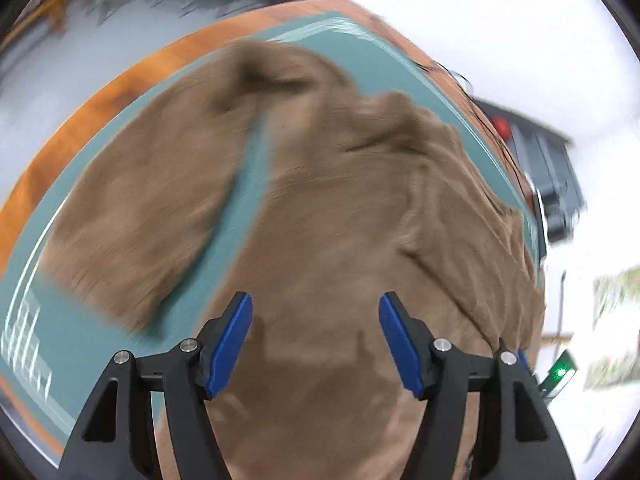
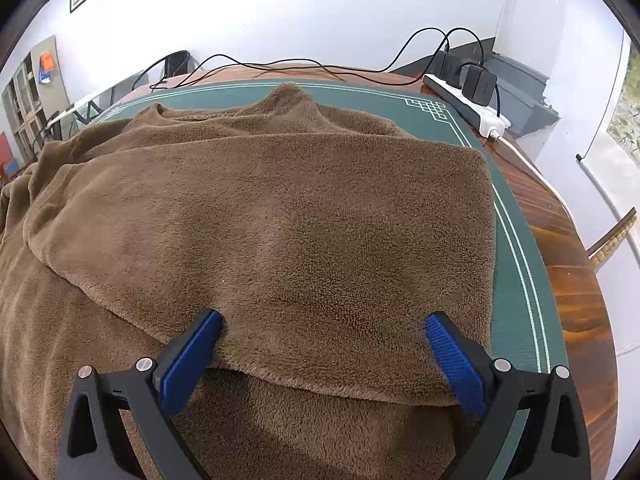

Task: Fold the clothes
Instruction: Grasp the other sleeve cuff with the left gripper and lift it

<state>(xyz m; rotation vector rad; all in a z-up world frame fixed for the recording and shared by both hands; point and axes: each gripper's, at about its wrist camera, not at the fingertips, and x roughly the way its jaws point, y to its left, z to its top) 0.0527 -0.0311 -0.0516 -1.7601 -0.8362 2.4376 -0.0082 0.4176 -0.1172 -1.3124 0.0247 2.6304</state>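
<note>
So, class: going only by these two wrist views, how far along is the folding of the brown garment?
Done: one flap of the brown fleece garment already lies folded over the rest, its edge straight near the green mat.
In hand: nothing is gripped. The right gripper has open jaws straddling the flap's near edge; the left gripper is open above the cloth.
Left: a sleeve still lies spread out, and the far side is rumpled.

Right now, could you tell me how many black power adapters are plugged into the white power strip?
2. Both sit at the far end of the power strip on the table's far right corner: one adapter nearer the camera, another adapter just behind it. More could be hidden behind them.
</note>
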